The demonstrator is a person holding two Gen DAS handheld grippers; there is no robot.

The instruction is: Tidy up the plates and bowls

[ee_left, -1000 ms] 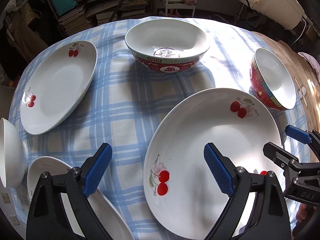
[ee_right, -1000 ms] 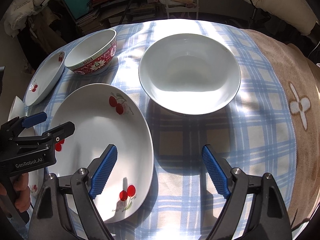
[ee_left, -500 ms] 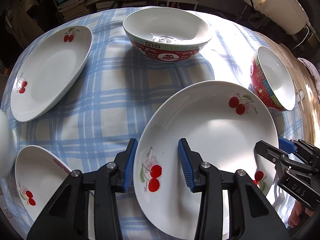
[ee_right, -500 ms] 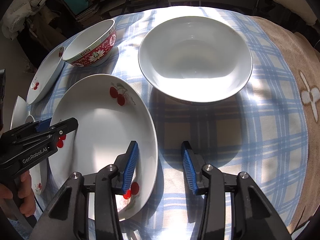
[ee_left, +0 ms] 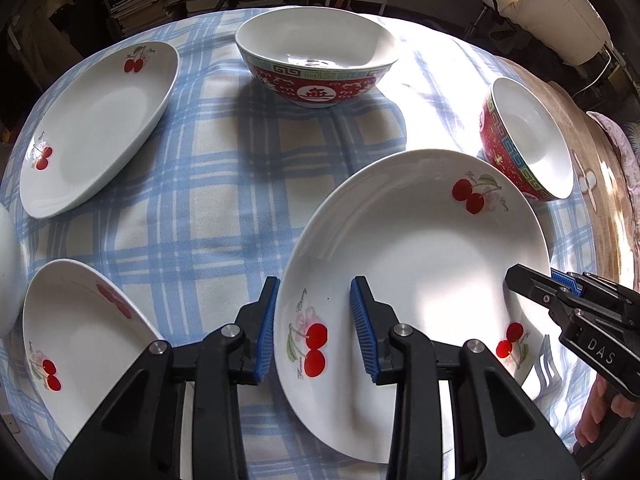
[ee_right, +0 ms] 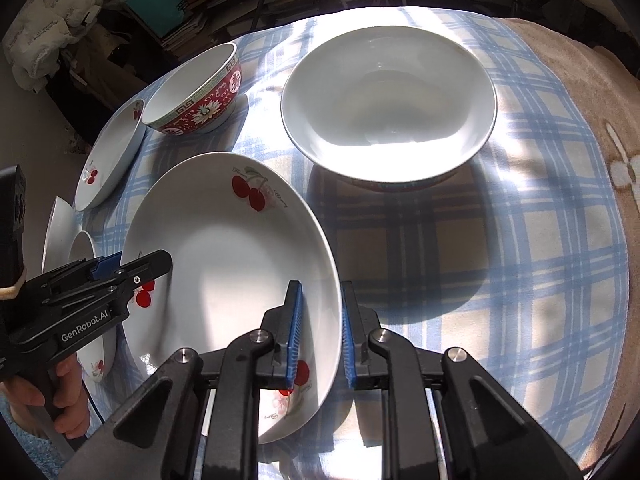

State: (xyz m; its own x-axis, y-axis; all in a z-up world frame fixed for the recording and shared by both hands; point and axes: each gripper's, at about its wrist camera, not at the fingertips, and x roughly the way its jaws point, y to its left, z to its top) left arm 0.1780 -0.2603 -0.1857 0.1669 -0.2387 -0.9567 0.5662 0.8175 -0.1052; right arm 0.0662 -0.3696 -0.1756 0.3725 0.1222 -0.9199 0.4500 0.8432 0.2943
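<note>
A large white cherry plate (ee_left: 420, 260) (ee_right: 224, 264) lies on the blue checked tablecloth (ee_left: 224, 184). My left gripper (ee_left: 316, 292) (ee_right: 136, 262) straddles the plate's left rim, one blue pad outside and one on the inner wall. Its jaws are closing on that rim. At the opposite rim my right gripper (ee_right: 320, 286) (ee_left: 536, 280) has one pad inside the plate and one outside, and its jaws are also closing on the rim. Both grippers point steeply down.
A big red patterned bowl (ee_left: 316, 64) (ee_right: 196, 96) stands behind the plate and a second red bowl (ee_left: 528, 140) (ee_right: 388, 100) to its right. Two more cherry plates (ee_left: 96, 128) (ee_left: 80, 340) and a white bowl (ee_left: 8, 272) sit at the left. Shelves and clutter ring the round table.
Both grippers went from wide open to nearly closed over opposite rims of the large cherry plate. Each dipped slightly toward it. The dishes kept their places.
</note>
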